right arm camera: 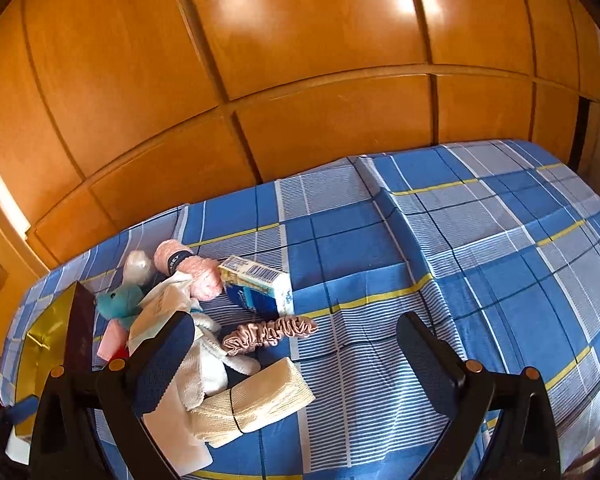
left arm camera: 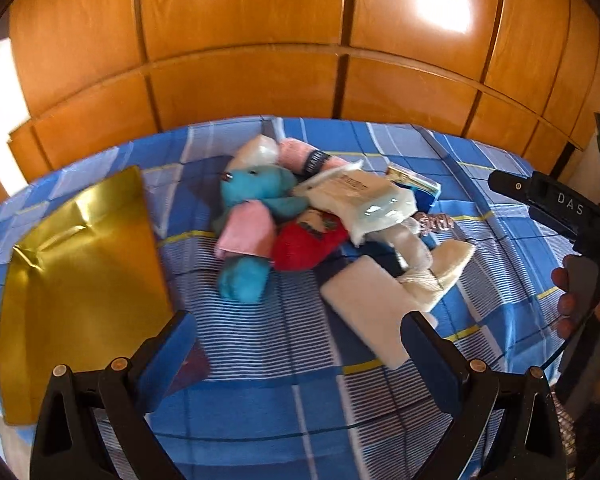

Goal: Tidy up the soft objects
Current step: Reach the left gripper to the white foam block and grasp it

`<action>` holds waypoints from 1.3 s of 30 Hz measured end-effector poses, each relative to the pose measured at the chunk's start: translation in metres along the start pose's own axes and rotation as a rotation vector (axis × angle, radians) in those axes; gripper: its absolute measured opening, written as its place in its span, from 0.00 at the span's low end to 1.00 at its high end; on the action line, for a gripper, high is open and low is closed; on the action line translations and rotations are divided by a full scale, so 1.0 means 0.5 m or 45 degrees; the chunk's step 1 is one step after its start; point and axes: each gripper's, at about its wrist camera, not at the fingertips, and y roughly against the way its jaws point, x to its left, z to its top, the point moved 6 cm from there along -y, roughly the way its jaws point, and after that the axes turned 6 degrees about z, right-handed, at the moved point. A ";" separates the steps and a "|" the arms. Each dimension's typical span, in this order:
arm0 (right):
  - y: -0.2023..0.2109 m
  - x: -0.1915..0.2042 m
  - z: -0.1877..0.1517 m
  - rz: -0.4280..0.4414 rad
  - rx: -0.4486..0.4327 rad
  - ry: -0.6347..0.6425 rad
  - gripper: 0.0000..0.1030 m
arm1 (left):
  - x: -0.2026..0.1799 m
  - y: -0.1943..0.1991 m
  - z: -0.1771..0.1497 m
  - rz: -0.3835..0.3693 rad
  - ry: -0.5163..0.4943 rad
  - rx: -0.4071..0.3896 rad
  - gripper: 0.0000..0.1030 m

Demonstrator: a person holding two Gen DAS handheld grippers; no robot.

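On the blue checked bedspread (left arm camera: 284, 400), toward its far left, lies a loose heap of soft things. At its heart sits a turquoise plush toy (left arm camera: 256, 192) with a pink cloth (left arm camera: 246, 228) draped over it and a red plush piece (left arm camera: 306, 242) touching its right side. Behind them a rolled pink towel (right arm camera: 192, 270) with a dark band lies beside a clear plastic pouch (left arm camera: 256, 152). A white packet (left arm camera: 360, 200) rests across a white plush toy (right arm camera: 212, 360). Nearer, a folded cream cloth (right arm camera: 260, 402) bound by a thin dark band lies beside a flat white pad (left arm camera: 364, 300).

The right wrist view alone shows the pink satin scrunchie (right arm camera: 270, 332) clearly, stretched out just right of the white toy, and the small blue and white carton (right arm camera: 260, 288) lying on its side behind it; in the left wrist view both are largely hidden by the packet. The left wrist view alone shows the full gold foil bag (left arm camera: 80, 280), lying flat at the heap's left.

The left gripper (left arm camera: 300, 344) hovers near the heap, fingers spread wide and holding nothing. The right gripper (right arm camera: 296, 356) is likewise wide open and empty, right of the heap. Wooden wardrobe doors (right arm camera: 300, 60) rise beyond the bed.
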 end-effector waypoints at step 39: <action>-0.002 -0.006 -0.001 0.047 0.020 -0.066 1.00 | -0.129 -0.197 0.009 -0.153 0.247 0.383 0.58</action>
